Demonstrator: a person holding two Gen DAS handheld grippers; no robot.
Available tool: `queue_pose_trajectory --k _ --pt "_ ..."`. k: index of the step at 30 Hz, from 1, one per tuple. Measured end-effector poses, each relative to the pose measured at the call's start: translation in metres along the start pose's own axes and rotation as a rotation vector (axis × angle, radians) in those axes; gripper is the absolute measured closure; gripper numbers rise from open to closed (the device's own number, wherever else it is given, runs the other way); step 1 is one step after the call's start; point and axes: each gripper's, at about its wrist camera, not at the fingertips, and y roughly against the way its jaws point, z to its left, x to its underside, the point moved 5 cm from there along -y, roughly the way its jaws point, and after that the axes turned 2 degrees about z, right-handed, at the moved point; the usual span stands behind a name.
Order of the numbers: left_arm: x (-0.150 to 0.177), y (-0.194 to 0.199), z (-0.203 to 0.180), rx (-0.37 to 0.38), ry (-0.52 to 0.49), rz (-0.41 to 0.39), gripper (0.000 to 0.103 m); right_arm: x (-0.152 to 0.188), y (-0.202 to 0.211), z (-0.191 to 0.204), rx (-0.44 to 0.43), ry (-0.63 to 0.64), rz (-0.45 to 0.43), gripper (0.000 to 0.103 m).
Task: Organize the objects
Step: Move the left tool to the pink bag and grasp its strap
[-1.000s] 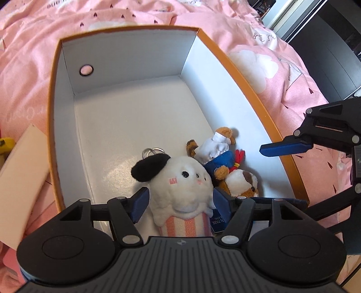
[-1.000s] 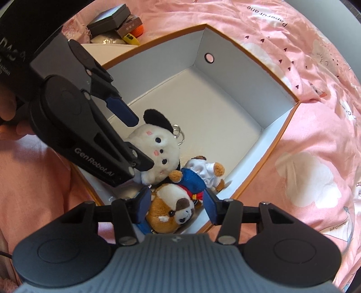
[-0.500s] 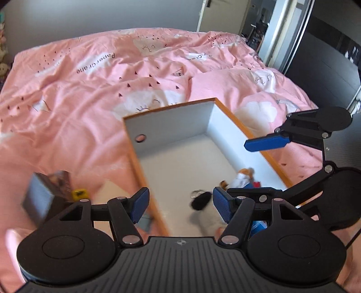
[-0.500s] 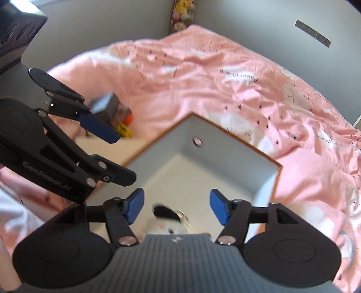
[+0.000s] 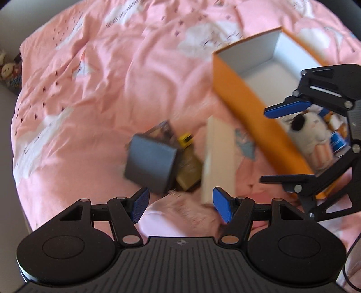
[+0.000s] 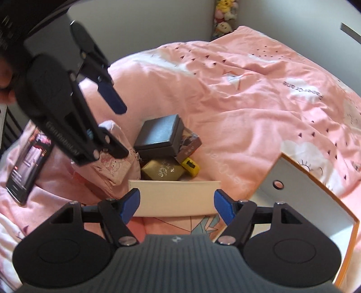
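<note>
An orange box with a white inside lies on the pink bed; it also shows in the right wrist view. Inside it lie a white plush with a black ear and other small plush toys. Left of the box lie a dark grey box, a gold box, a small yellow item and a white flat box. My left gripper is open and empty above this pile. My right gripper is open and empty, near the white flat box.
A phone lies on the bedding at the left. A pink pouch lies beside the pile. Plush toys stand in the far corner by the grey wall. Pink bedding spreads all around.
Both grippers have lifted out of the orange box and swung left toward the pile of small boxes. The white plush stays in the box, released.
</note>
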Motion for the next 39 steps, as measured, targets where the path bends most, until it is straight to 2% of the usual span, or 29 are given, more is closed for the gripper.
queue_pose_trajectory --k 4,8,16,23,27,28,34,36,39 --pt "-0.002 -0.015 0.018 -0.006 -0.009 0.049 0.027 -0.006 -0.031 0.003 0.014 0.063 0.066 0.037" --pt "-0.004 -0.03 0.023 0.035 -0.029 0.102 0.024 -0.01 -0.052 0.001 0.0 0.065 0.123 0.043" --pt "-0.001 -0.062 0.03 0.048 -0.03 0.227 0.024 -0.013 -0.073 -0.007 -0.022 0.032 0.162 0.043" --pt "-0.004 -0.079 0.036 0.11 0.023 0.298 0.024 -0.01 -0.079 -0.01 -0.026 0.03 0.177 0.043" --pt "0.002 -0.075 0.033 0.175 0.051 0.336 0.058 -0.007 -0.079 -0.014 -0.03 0.019 0.185 0.043" --pt "0.005 -0.072 0.031 0.185 0.055 0.34 0.062 -0.006 -0.079 -0.015 -0.033 0.012 0.187 0.043" --pt "0.022 -0.048 0.019 0.179 0.044 0.313 0.063 -0.005 -0.08 -0.018 -0.059 -0.044 0.199 0.045" --pt "0.025 -0.045 0.018 0.183 0.05 0.325 0.063 -0.005 -0.081 -0.015 -0.061 -0.043 0.198 0.045" --pt "0.026 -0.049 0.018 0.18 0.064 0.359 0.062 -0.003 -0.083 -0.01 -0.071 -0.054 0.208 0.052"
